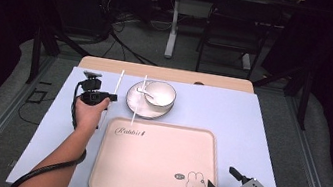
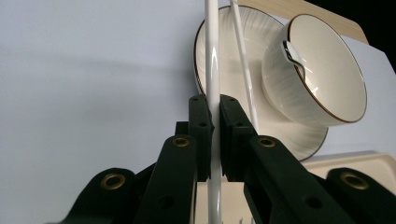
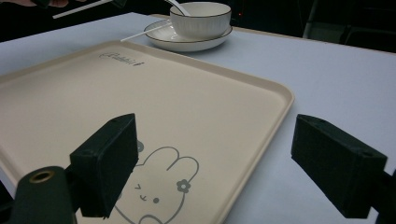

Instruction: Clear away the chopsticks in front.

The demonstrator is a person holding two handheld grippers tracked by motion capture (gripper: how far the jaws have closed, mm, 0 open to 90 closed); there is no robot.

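My left gripper [image 1: 111, 97] [image 2: 213, 100] is shut on a thin white chopstick [image 1: 118, 82] [image 2: 212, 56], held just left of the plate with its far end pointing away from me. A second white chopstick [image 1: 138, 100] [image 2: 243, 70] lies with one end on the white plate [image 1: 133, 102] [image 2: 233, 42] and the other toward the tray. On the plate stands a white bowl [image 1: 160, 92] [image 2: 322, 70] with a spoon [image 1: 145, 91] [image 2: 293, 52] in it. My right gripper [image 1: 222, 178] [image 3: 215, 172] stands open over the near right corner of the beige tray [image 1: 156, 160] [image 3: 154, 88], nothing between its jaws.
The tray carries a rabbit drawing [image 1: 195, 184] [image 3: 159, 186] near its right front corner. Plate and bowl sit beyond the tray's far edge [image 3: 198, 28]. Bare pale table [image 1: 236, 120] lies to the right of the bowl and the tray.
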